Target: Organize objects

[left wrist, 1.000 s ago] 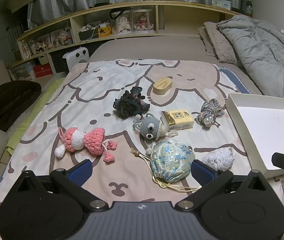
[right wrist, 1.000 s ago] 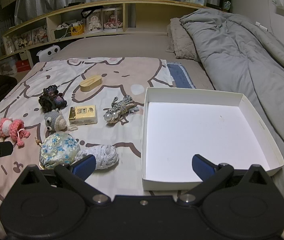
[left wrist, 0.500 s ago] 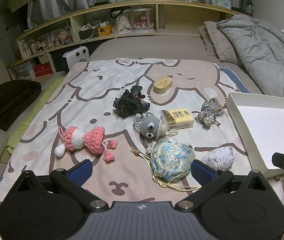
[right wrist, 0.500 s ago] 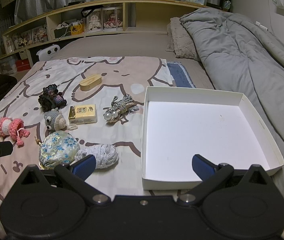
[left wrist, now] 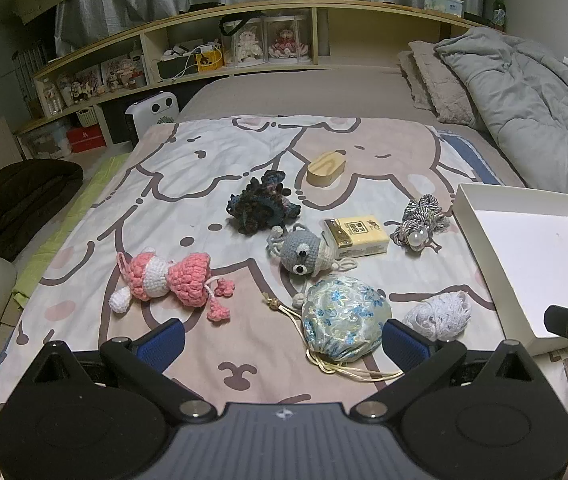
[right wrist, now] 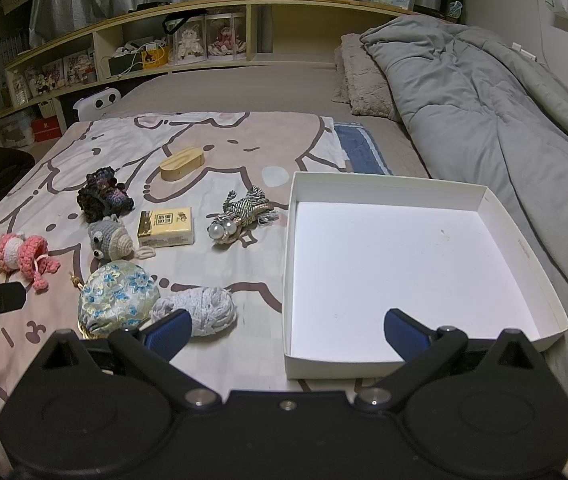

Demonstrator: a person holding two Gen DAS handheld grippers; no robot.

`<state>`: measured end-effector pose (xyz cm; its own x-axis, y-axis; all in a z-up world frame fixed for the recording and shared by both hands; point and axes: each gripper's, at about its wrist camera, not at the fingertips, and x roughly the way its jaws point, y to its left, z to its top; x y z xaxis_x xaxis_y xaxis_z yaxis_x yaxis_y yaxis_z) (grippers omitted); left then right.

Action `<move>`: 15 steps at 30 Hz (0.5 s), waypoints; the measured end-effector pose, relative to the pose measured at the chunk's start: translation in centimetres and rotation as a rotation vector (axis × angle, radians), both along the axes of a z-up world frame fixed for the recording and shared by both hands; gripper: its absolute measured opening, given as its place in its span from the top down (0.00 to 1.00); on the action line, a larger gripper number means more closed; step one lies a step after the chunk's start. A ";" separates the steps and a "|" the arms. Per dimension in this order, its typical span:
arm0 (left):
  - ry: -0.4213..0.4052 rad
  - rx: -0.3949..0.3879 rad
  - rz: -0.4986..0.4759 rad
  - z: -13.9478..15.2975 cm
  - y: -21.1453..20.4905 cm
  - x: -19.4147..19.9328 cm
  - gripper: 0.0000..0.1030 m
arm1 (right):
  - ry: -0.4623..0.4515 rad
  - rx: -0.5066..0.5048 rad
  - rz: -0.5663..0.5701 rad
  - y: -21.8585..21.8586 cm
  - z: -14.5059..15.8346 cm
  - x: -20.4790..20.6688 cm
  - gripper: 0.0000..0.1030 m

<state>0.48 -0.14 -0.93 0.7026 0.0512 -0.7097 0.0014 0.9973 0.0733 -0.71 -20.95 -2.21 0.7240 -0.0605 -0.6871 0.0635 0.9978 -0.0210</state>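
Toys [left wrist: 166, 282] and pouch [left wrist: 344, 322] all lie on bed, white box [right wrist: 412, 264] bare; left gripper [left wrist: 282, 338] and right gripper [right wrist: 288, 330] spread apart, holding nothing, nothing sorted yet.

The left gripper [left wrist: 282, 338] is held wide open above the blanket [left wrist: 188, 200]. A floral pouch [left wrist: 344, 322] is seen between its fingers, beside white yarn [left wrist: 440, 316].

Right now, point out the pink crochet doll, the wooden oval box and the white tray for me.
pink crochet doll [left wrist: 164, 280], left wrist view, on its white middle band.
wooden oval box [right wrist: 182, 164], right wrist view, on its top face.
white tray [right wrist: 388, 190], right wrist view, on its far wall.
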 end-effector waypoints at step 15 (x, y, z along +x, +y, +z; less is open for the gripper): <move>0.001 0.002 0.000 0.0 0.0 0.0 0.00 | 0.007 -0.001 0.000 0.0 -0.1 0.0 0.00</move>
